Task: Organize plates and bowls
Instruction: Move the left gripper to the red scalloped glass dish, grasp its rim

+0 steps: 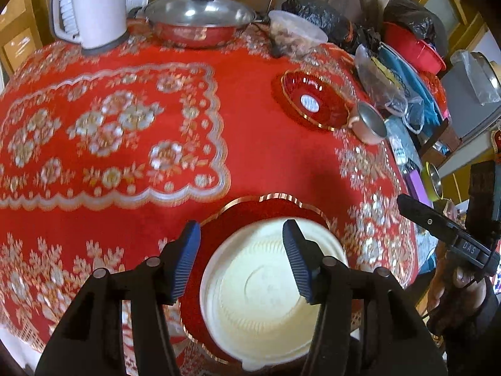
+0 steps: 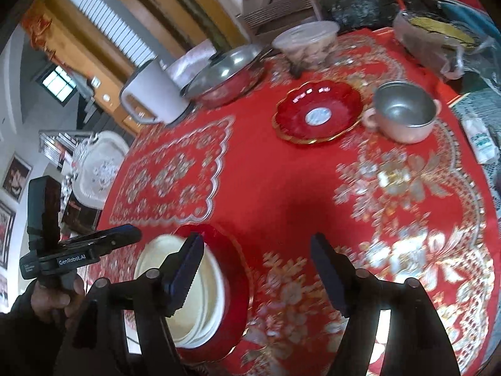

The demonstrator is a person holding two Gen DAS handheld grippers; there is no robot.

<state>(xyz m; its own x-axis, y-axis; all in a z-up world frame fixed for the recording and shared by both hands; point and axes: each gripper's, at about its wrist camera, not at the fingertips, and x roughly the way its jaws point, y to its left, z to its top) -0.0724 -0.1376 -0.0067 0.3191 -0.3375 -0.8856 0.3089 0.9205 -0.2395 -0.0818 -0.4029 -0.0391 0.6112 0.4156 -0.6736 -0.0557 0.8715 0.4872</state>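
Both claws are held spread and empty: the left gripper [image 1: 241, 260] above the white bowl [image 1: 260, 300], the right gripper [image 2: 256, 269] beside that bowl.

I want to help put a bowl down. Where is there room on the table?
Free: the cloth's middle, between the white bowl and the red dish; also in front of the kettle. Crowded: the far edge by the pot, tub and bags.
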